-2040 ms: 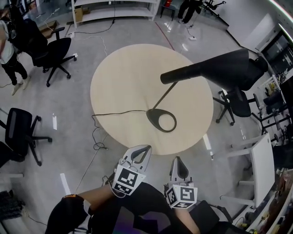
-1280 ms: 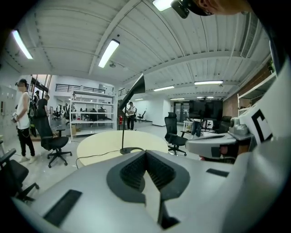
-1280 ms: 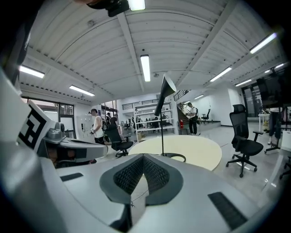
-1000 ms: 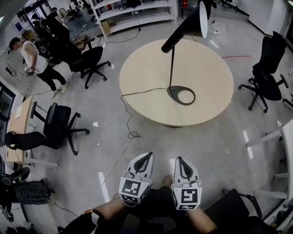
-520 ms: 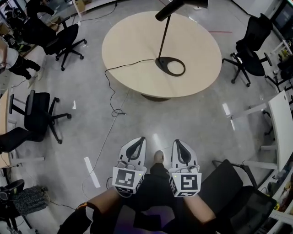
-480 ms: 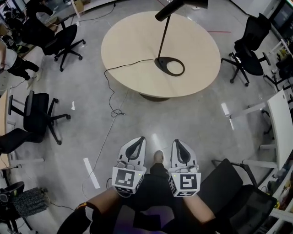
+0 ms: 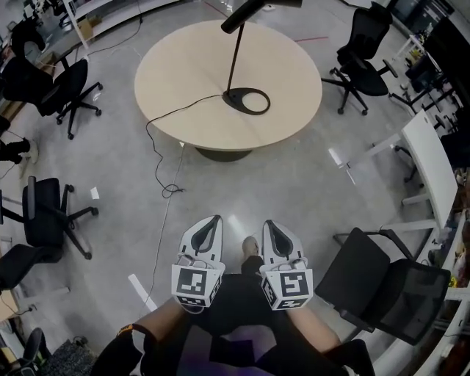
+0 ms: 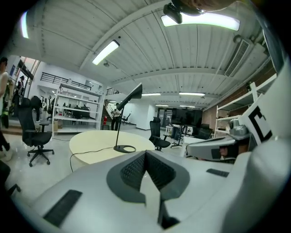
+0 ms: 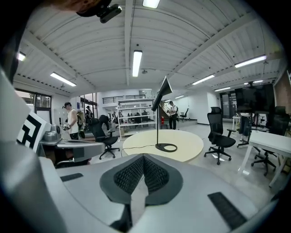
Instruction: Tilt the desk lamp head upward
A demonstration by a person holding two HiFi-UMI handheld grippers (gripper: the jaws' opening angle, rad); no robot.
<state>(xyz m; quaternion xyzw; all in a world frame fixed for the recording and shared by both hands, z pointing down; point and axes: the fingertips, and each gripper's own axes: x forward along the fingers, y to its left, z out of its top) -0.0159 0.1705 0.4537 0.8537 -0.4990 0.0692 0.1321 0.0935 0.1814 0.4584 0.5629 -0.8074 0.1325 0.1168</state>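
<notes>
The black desk lamp (image 7: 235,51) stands on a round beige table (image 7: 183,73) far ahead of me, with its ring base (image 7: 247,100) on the tabletop and its cone head (image 7: 253,6) up at the pole's top. Both gripper views show the lamp (image 8: 122,119) (image 9: 160,113) small and distant. My left gripper (image 7: 212,220) and right gripper (image 7: 269,224) are held side by side close to my body, well short of the table. The jaws of both are shut with nothing between them.
A black cable (image 7: 165,139) runs from the lamp off the table to the floor. Black office chairs (image 7: 62,88) (image 7: 360,62) stand around the table, and another chair (image 7: 382,286) is close at my right. A white desk (image 7: 426,158) is at the right.
The table and lamp have shifted left and sit farther away in the head view than two seconds ago. Both grippers stay shut and low near my body.
</notes>
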